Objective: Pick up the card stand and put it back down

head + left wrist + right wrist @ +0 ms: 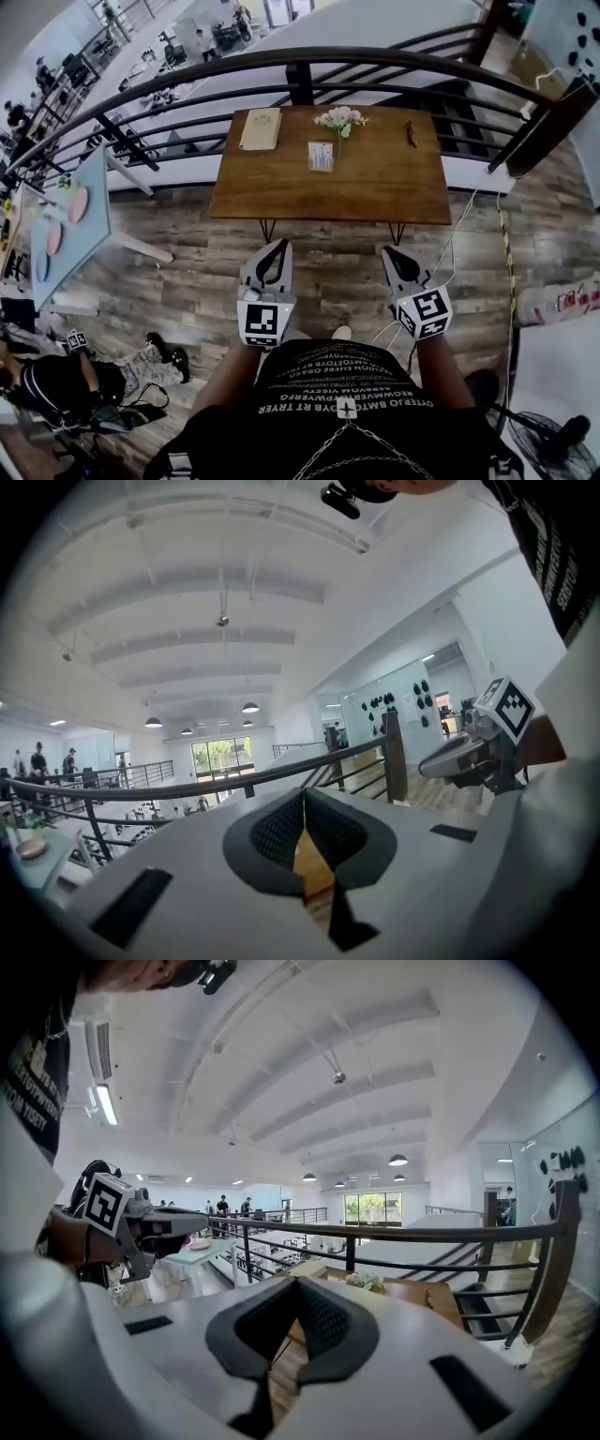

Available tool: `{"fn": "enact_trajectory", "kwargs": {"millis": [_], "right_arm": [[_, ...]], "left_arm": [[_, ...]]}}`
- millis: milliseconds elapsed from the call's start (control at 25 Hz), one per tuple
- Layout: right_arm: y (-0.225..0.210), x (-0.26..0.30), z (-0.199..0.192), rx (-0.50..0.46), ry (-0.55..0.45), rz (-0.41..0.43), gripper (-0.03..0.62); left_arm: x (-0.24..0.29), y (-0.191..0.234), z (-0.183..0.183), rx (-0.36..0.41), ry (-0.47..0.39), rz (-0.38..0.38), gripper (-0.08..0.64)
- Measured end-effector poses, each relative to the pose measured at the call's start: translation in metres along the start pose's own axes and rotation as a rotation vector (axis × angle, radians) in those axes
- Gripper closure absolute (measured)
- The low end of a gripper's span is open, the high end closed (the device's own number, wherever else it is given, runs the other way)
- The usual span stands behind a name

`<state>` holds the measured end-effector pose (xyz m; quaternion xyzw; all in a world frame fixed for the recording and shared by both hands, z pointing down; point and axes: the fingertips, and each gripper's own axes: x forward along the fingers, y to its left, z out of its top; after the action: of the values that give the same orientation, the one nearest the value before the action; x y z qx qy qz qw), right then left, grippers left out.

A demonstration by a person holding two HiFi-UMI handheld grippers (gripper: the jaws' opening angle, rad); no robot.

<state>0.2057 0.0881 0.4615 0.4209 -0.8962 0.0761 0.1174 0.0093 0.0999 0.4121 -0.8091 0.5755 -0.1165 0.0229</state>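
Observation:
The card stand (321,156) is a small clear holder with a printed card, upright near the middle of the brown wooden table (375,192). Both grippers hang over the plank floor, well short of the table's near edge. My left gripper (278,247) is shut with nothing between its jaws, and its pads (281,832) meet in the left gripper view. My right gripper (390,252) is shut and empty too, with its pads (319,1316) touching. In the right gripper view the table (422,1294) lies ahead, but the stand is too small to make out.
On the table stand a small flower bunch (340,119), a pale board (261,128) at the back left and a small dark red item (411,134). A dark railing (300,64) runs behind it. A light blue table (66,225) and a seated person (56,384) are at the left.

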Motion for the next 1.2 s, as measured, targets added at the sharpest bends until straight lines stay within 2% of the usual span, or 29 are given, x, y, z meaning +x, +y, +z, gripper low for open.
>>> {"fn": "enact_trajectory", "kwargs": {"millis": [240,480,680,840,1200], "right_arm": [[-0.014,0.001,0.003,0.004,-0.01,-0.006,0.578],[-0.009,0.027,0.025,-0.088,-0.032,0.024,0.578],[-0.011,0.053,0.026,-0.132,-0.006,0.045,0.578],[-0.011,0.07,0.019,-0.099,0.024,0.05,0.579],[-0.02,0.128,-0.011,-0.018,0.108,0.05,0.579]], "left_arm": [[0.012,-0.013,0.008,0.008,0.013,-0.022,0.531],[0.027,-0.022,-0.011,0.014,0.056,-0.063,0.531],[0.051,-0.02,-0.012,0.033,0.046,-0.096,0.531],[0.064,-0.001,-0.012,0.022,0.034,-0.075,0.531],[0.099,0.067,-0.036,-0.015,0.078,-0.013,0.531]]}}
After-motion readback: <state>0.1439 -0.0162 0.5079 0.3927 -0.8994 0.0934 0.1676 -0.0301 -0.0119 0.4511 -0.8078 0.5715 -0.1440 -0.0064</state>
